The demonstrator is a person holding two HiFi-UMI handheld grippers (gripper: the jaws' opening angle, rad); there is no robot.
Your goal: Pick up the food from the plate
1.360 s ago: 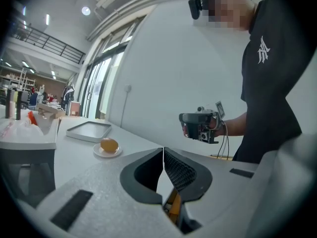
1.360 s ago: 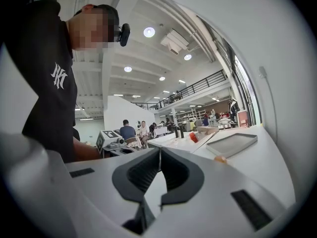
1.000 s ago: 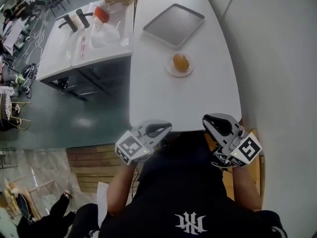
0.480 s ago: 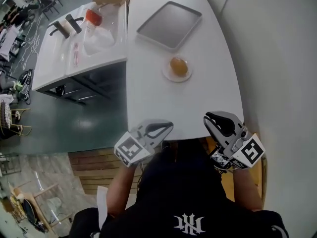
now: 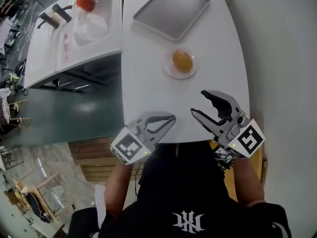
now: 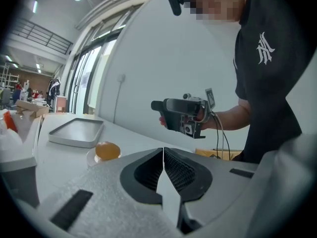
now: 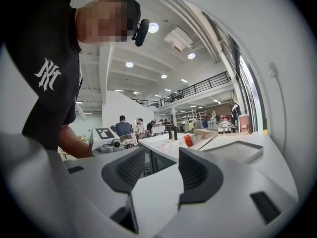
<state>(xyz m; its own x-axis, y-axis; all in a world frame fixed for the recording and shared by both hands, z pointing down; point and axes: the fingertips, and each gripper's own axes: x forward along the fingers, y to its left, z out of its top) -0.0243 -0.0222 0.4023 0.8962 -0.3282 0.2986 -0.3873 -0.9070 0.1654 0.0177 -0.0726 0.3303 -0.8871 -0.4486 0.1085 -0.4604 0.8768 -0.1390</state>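
Lying beyond the food and plate is a possibly metal tray.

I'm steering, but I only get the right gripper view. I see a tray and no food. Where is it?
Observer: The head view shows it: round orange-brown food on a small plate, between the tray and your right gripper, whose jaws have just been opening, nothing between them.
Operator: Is my other gripper open too?
Observer: No. The left gripper view shows the left gripper shut and empty.
Operator: Which gripper is nearer the plate?
Observer: In the head view, the right one looks nearer.
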